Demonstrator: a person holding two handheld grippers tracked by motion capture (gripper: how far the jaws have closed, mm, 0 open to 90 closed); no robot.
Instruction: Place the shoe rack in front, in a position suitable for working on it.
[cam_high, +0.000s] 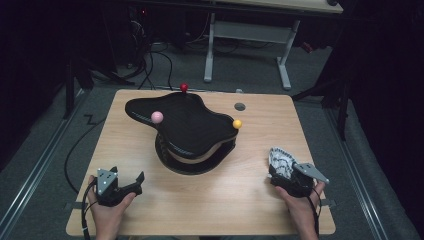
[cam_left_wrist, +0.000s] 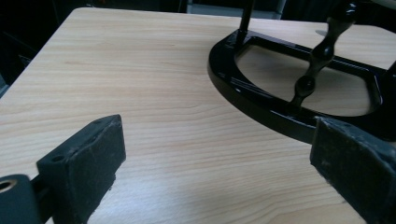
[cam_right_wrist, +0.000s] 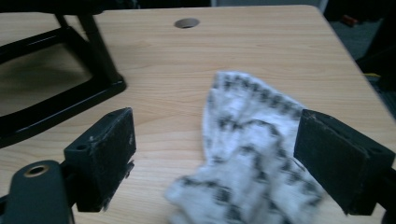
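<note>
A black stand (cam_high: 186, 131) with a curved flat top sits mid-table, tipped with a red ball (cam_high: 184, 87), a pink ball (cam_high: 157, 117) and an orange ball (cam_high: 237, 123). Its glossy base ring (cam_left_wrist: 261, 100) lies ahead and to the right of my left gripper (cam_left_wrist: 219, 168). My left gripper (cam_high: 125, 185) rests near the front left, open and empty. A white cloth with black pattern (cam_high: 280, 160) lies at the front right. My right gripper (cam_high: 285, 172) stands open over that cloth (cam_right_wrist: 252, 154), which lies between the jaws on the wood.
The wooden table (cam_high: 125, 210) has a round cable hole (cam_high: 240, 106) at the back right. The stand's black base bar (cam_right_wrist: 56, 112) reaches in at the left of the right gripper view. Behind the table stand a white desk frame (cam_high: 285, 60) and cables on the floor.
</note>
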